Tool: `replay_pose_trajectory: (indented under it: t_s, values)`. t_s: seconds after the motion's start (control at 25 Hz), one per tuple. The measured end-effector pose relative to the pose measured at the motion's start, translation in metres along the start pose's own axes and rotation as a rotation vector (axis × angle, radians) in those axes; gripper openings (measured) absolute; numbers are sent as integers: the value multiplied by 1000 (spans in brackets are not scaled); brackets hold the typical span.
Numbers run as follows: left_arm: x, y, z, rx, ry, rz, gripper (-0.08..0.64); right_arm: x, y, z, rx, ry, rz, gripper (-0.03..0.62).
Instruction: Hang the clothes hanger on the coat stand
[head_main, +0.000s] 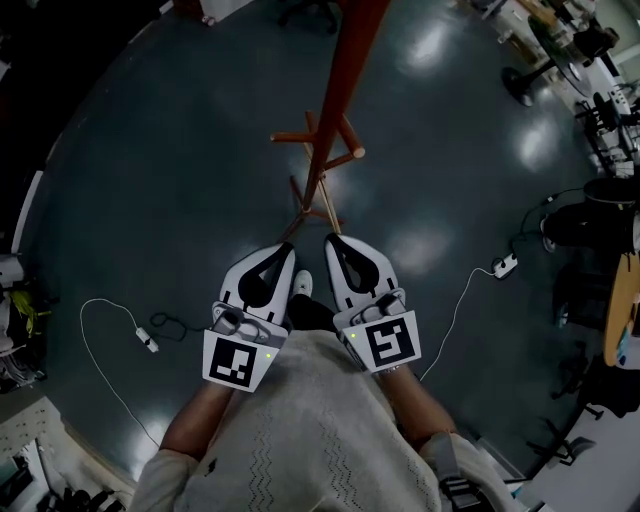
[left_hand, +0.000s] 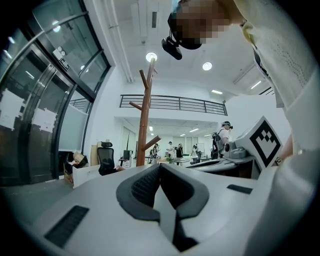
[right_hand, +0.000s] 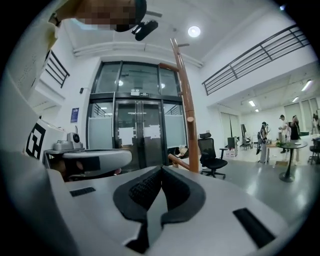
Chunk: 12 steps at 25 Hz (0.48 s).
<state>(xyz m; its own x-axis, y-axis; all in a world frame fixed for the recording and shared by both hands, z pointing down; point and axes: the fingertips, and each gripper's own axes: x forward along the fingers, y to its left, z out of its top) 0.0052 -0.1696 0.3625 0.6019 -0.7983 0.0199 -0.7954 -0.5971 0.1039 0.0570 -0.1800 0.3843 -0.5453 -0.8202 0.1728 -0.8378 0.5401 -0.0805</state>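
The brown wooden coat stand (head_main: 330, 110) rises from the dark floor straight ahead of me, with bare pegs sticking out around its pole. No clothes hanger shows in any view. My left gripper (head_main: 284, 250) and right gripper (head_main: 334, 243) are held side by side close to my body, tips pointing at the stand's foot. Both are shut with nothing between the pads. In the left gripper view the stand (left_hand: 144, 120) stands just left of the shut left gripper (left_hand: 160, 168). In the right gripper view the stand (right_hand: 186, 105) is just right of the shut right gripper (right_hand: 161, 170).
A white cable (head_main: 105, 335) lies on the floor at left and a power strip (head_main: 503, 265) at right. Chairs and desks (head_main: 600, 130) crowd the right side. An office chair (right_hand: 210, 155) and glass doors (right_hand: 135, 135) are beyond the stand. People (left_hand: 222, 137) stand far off.
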Motion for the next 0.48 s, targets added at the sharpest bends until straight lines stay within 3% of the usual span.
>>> replay_pose_trajectory:
  t_s: [0.12,0.32,0.48]
  values:
    - [1,-3,1,8,1,-8,12,-5,-3,4,27,-40,-31,18]
    - [3,0,-1,-2,-2,-15,12,-7,-6,-3,13,-1,-54,18]
    - [6,-6,-1,-1,-1,-34,12,-10,-10,2,15,-27,-65,18]
